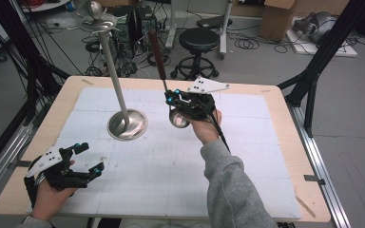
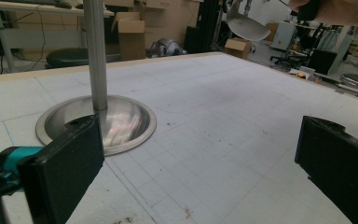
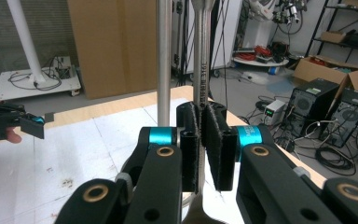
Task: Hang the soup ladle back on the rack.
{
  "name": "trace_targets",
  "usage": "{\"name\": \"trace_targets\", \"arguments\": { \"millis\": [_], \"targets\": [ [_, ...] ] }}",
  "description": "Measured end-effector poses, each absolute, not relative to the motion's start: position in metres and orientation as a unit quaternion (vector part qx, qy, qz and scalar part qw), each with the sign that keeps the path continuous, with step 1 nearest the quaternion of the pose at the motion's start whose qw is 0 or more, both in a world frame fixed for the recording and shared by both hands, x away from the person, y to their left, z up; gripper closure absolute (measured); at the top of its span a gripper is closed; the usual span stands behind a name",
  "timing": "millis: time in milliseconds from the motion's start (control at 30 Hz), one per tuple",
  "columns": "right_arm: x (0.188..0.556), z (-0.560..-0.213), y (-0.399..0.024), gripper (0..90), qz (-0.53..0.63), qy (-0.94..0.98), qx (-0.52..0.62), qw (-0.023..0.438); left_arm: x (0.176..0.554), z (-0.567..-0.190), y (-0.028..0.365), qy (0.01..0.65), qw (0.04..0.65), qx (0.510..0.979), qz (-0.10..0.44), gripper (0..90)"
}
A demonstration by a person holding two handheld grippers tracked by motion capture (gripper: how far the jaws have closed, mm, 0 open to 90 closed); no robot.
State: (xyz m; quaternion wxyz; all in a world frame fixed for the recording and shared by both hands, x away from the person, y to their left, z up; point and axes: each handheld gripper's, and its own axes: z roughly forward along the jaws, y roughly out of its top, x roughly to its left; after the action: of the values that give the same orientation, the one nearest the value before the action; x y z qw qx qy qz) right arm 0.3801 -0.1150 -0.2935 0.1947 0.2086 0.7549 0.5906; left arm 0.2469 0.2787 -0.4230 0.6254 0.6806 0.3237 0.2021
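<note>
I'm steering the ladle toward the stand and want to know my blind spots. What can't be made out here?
- Ladle bowl: in the high view, mostly hidden behind the right claw; in the right claw view, cut off by the bottom edge.
- Stamped lettering on the ladle's shaft: right claw view, too small to read.
- Stand top: cut off by the upper edge in both claw views; in the high view, too blurred to show any hook.
</note>
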Motion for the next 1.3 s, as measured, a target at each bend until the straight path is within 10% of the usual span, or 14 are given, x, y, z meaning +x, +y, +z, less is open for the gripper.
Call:
{"name": "trace_targets", "arguments": {
  "millis": [1300],
  "targets": [
    [0.395, -0.278, -0.069, 84.8, 0.577, 0.765, 0.206, 0.197, 0.243, -0.423, 0.284, 0.329, 0.625, 0.677, 0.204, 1.7]
  ]
}}
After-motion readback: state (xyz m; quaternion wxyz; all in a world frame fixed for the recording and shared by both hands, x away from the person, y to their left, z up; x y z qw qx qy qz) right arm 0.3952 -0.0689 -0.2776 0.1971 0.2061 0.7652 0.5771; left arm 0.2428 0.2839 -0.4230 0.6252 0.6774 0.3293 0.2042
